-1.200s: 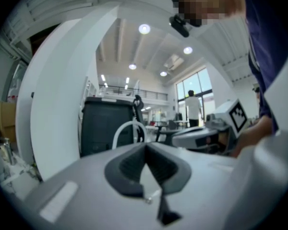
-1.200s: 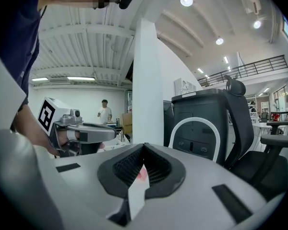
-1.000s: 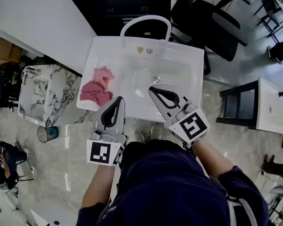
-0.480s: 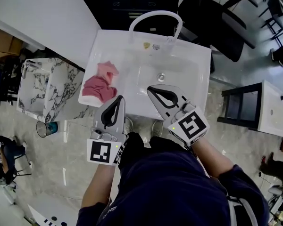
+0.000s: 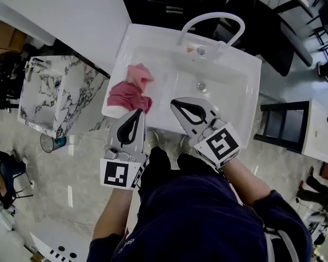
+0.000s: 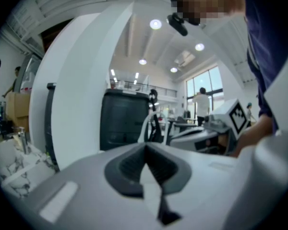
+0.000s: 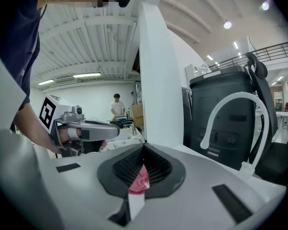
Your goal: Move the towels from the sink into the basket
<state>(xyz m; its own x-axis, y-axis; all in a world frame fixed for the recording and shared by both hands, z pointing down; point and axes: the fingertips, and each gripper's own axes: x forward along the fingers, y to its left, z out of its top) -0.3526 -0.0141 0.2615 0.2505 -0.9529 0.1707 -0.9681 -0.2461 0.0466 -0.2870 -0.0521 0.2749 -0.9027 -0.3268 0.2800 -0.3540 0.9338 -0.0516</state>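
Head view: L gripper (image 5: 138, 114) & R gripper (image 5: 175, 102) both closed, empty, near side of sink (image 5: 232, 81); pink towels (image 5: 129, 91) on its left rim.

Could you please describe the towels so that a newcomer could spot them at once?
Find the white sink with the arched white tap at its far edge. On the sink's left side lies a crumpled heap of towels, light pink and deeper rose. It is the only coloured, soft thing on the white sink.
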